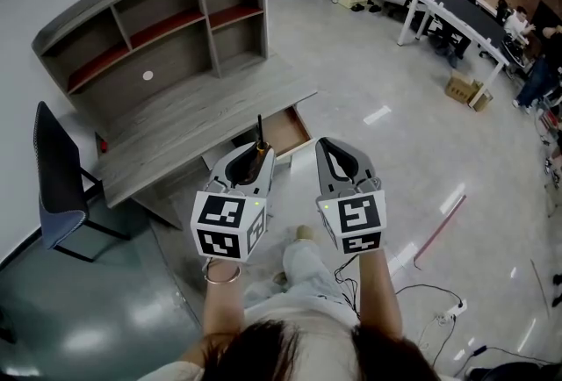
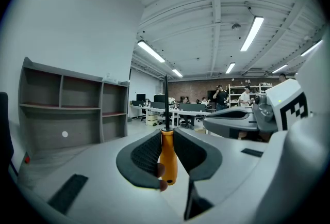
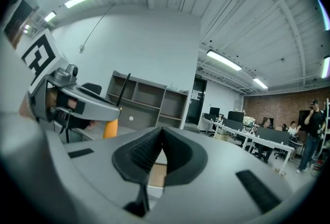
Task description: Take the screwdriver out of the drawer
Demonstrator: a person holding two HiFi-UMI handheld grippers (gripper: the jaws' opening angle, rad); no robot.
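The screwdriver (image 1: 260, 145) has an orange handle (image 2: 167, 158) and a thin black shaft that points upward. My left gripper (image 1: 255, 153) is shut on the handle and holds it upright in the air, in front of the desk. The handle sits squeezed between the black ribbed pads (image 2: 146, 153). My right gripper (image 1: 330, 147) hovers just to the right at the same height, its jaws closed together with nothing between them (image 3: 161, 132). The wooden drawer (image 1: 285, 132) stands pulled out under the desk's right end, beyond both grippers.
A grey desk (image 1: 198, 120) carries a shelf unit (image 1: 167, 19) against the white wall. A dark chair (image 1: 57, 186) stands to the left. Office desks with people (image 1: 457, 10) fill the far right. Cables and a power strip (image 1: 448, 313) lie on the floor.
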